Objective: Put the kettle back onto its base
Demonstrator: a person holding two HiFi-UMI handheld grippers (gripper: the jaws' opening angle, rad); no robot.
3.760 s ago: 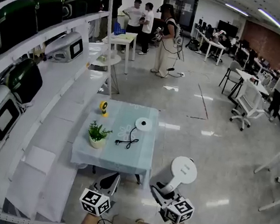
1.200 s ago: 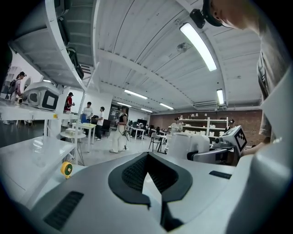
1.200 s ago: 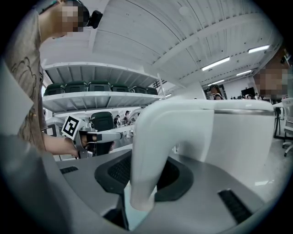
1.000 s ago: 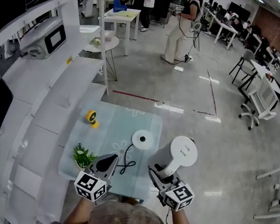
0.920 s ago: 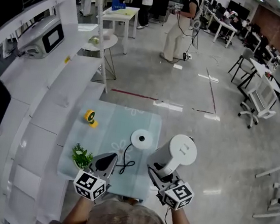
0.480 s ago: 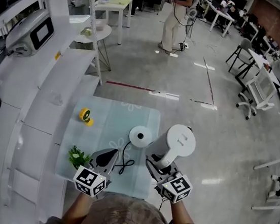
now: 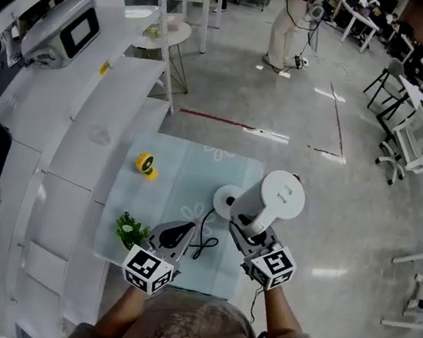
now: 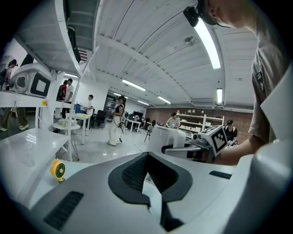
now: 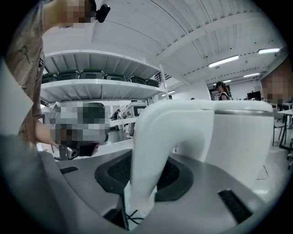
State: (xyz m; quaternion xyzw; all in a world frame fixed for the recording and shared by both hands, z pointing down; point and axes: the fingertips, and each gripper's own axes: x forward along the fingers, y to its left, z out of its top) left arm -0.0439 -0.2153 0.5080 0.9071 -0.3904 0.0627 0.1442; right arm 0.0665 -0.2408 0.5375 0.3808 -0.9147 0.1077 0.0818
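A white kettle [image 7: 277, 200] hangs over the right part of the pale blue table [image 7: 184, 172]. My right gripper [image 7: 247, 229] is shut on its curved handle [image 9: 153, 151], and the handle fills the gap between the black pads. The round white base [image 7: 225, 200] lies on the table just left of the kettle, partly hidden behind it. Its black cord [image 7: 206, 239] trails toward the table's front. My left gripper [image 7: 178, 235] hovers over the table's front edge, shut and holding nothing. In the left gripper view the left gripper [image 8: 146, 155] points past the kettle [image 8: 167, 139].
A small potted plant [image 7: 131, 231] stands at the table's front left, and a yellow round object [image 7: 145, 164] lies at the far left. White shelving [image 7: 62, 129] with boxy machines runs along the left. A person [image 7: 289, 20], desks and chairs are farther back on the floor.
Both grippers have come forward from the floor in front of the table to above it. The kettle has travelled with the right gripper and now hangs beside the base.
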